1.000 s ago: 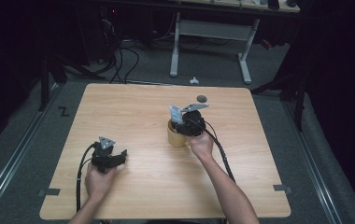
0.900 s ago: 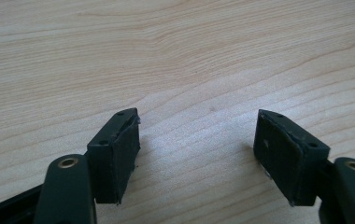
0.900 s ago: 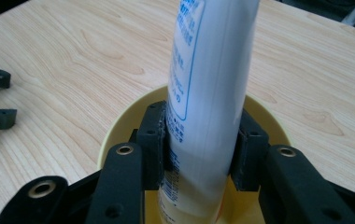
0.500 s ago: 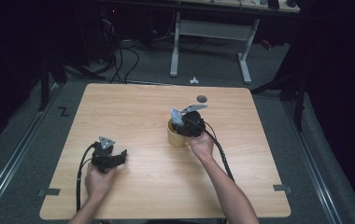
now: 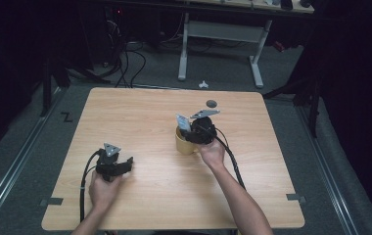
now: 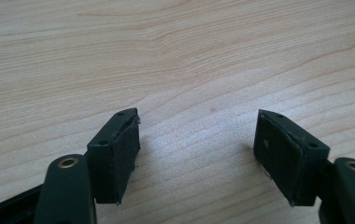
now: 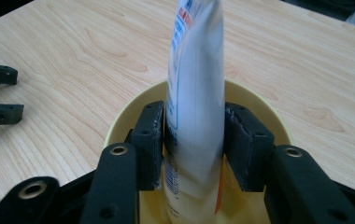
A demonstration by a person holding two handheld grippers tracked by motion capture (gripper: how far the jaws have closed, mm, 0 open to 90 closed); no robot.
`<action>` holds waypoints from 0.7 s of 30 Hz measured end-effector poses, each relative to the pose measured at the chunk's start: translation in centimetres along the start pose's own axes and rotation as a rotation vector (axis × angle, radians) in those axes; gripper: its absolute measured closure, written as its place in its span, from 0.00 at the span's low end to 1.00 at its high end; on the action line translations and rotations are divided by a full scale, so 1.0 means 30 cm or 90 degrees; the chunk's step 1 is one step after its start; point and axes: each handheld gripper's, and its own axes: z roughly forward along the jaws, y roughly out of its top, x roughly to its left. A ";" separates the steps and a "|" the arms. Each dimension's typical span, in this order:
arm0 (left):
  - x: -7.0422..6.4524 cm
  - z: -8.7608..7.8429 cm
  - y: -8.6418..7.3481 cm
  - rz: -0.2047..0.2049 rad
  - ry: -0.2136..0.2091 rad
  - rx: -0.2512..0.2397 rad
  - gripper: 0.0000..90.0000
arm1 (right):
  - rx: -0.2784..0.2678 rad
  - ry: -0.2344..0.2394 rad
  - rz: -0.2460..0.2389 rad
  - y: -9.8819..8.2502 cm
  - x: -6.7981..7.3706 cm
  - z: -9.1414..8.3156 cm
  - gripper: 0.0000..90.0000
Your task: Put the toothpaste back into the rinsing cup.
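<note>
One white tube (image 7: 194, 93), one yellow cup (image 5: 184, 143), two hand-held grippers.

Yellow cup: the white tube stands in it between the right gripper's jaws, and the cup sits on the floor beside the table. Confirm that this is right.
One part is wrong. The yellow cup sits on the wooden table, not on the floor, as the high view shows. The rest holds: the white tube stands in it between the jaws of the right gripper.
</note>
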 end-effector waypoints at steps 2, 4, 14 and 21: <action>0.000 0.000 0.000 0.000 0.000 0.000 0.35 | -0.001 -0.002 -0.004 0.002 0.002 -0.006 0.64; 0.000 0.000 0.000 0.000 0.000 0.000 0.35 | -0.003 -0.003 -0.004 0.002 0.002 -0.009 0.63; 0.000 0.000 0.000 0.000 0.001 0.000 0.35 | -0.016 -0.001 -0.002 -0.008 -0.005 -0.034 0.57; 0.000 0.000 0.000 0.000 0.000 0.000 0.35 | -0.037 0.001 -0.001 -0.010 -0.010 -0.073 0.56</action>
